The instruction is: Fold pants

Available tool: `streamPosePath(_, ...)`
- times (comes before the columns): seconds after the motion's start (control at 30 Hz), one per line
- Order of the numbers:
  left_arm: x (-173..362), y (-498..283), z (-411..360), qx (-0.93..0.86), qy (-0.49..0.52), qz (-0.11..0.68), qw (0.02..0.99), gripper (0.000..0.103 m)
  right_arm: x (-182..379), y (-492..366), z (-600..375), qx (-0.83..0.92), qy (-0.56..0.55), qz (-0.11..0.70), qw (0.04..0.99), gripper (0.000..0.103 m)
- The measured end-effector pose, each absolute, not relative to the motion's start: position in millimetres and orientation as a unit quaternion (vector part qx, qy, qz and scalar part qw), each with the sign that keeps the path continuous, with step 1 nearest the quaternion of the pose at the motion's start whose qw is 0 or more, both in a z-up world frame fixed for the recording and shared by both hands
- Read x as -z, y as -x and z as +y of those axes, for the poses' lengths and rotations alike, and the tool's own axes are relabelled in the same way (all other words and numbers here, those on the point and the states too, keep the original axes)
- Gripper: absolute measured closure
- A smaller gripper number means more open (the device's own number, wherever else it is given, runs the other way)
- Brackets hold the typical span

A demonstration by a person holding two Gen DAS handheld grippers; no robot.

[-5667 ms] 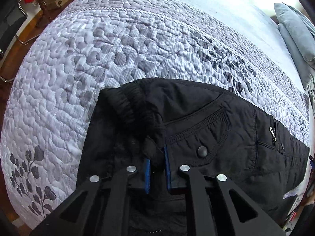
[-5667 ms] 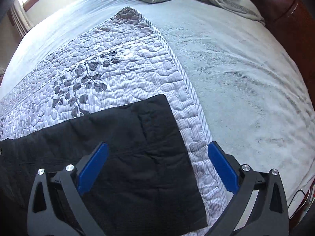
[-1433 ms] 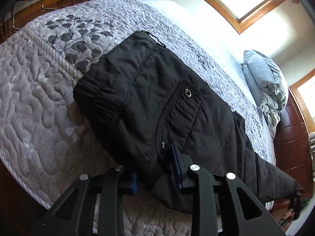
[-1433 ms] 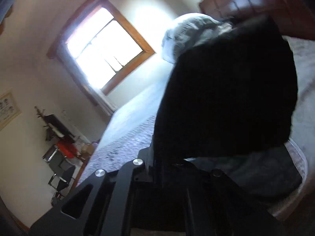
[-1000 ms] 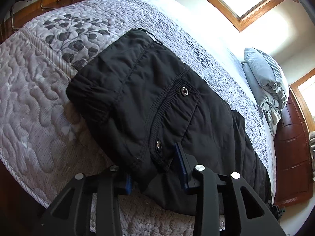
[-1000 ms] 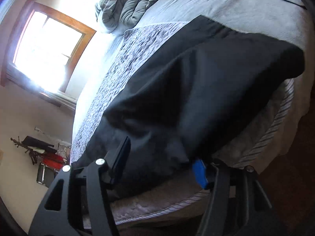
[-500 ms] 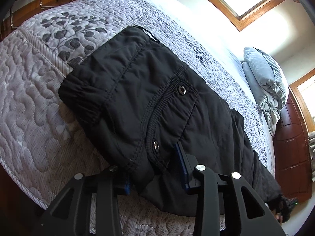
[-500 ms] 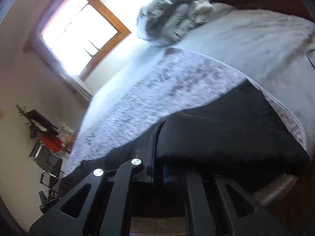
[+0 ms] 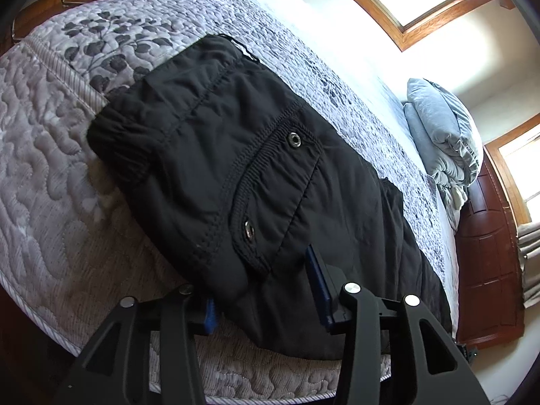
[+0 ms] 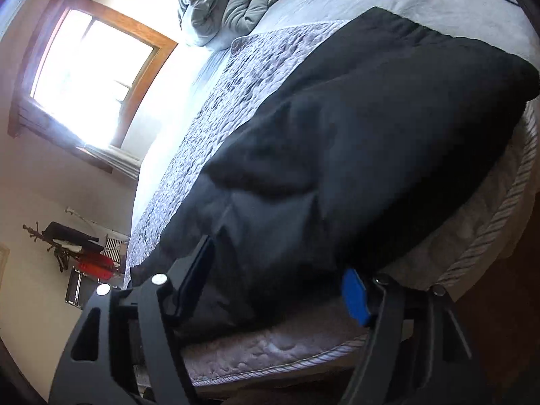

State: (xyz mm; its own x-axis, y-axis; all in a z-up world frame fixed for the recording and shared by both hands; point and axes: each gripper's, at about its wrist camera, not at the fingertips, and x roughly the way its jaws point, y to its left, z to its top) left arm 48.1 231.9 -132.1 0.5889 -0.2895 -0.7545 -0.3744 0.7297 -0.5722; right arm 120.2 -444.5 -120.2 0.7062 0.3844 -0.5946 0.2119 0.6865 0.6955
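Observation:
Black pants (image 9: 256,182) lie lengthwise along the near edge of the bed, waistband at the left and a snap-buttoned pocket facing up. My left gripper (image 9: 263,290) is open, its blue pads either side of the pants' near edge by the pocket, not pinching it. In the right wrist view the leg end of the pants (image 10: 354,155) lies on the quilt. My right gripper (image 10: 276,287) is open, its fingers straddling the near edge of the leg fabric.
The pants rest on a grey quilted bedspread with a leaf pattern (image 9: 60,155), (image 10: 243,77). A rumpled grey duvet (image 9: 442,135), (image 10: 236,3) lies at the head of the bed. A dark wooden headboard (image 9: 486,263) stands at the right. A chair and clutter (image 10: 84,256) stand by the far wall.
Both grippers have opened: the left has widened and let go of the waist-side edge, and the right, shut on the leg fabric half a second ago, has released it onto the bed.

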Motion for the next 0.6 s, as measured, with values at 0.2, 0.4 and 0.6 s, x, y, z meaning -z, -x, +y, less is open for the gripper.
streamPosePath(0.2, 134, -55, 242, -0.027, 0.371, 0.452, 0.811, 0.071, 129, -135, -400, -0.084, -0.395, 0.425, 0.81, 0.031)
streamPosePath(0.4, 125, -54, 251, -0.022, 0.367, 0.442, 0.818, 0.082, 129, -135, -375, -0.091, -0.365, 0.443, 0.814, 0.093)
streamPosePath(0.6, 96, -51, 265, -0.033, 0.325, 0.403, 0.855, 0.086, 115, -132, -394, -0.16, -0.431, 0.401, 0.792, 0.096)
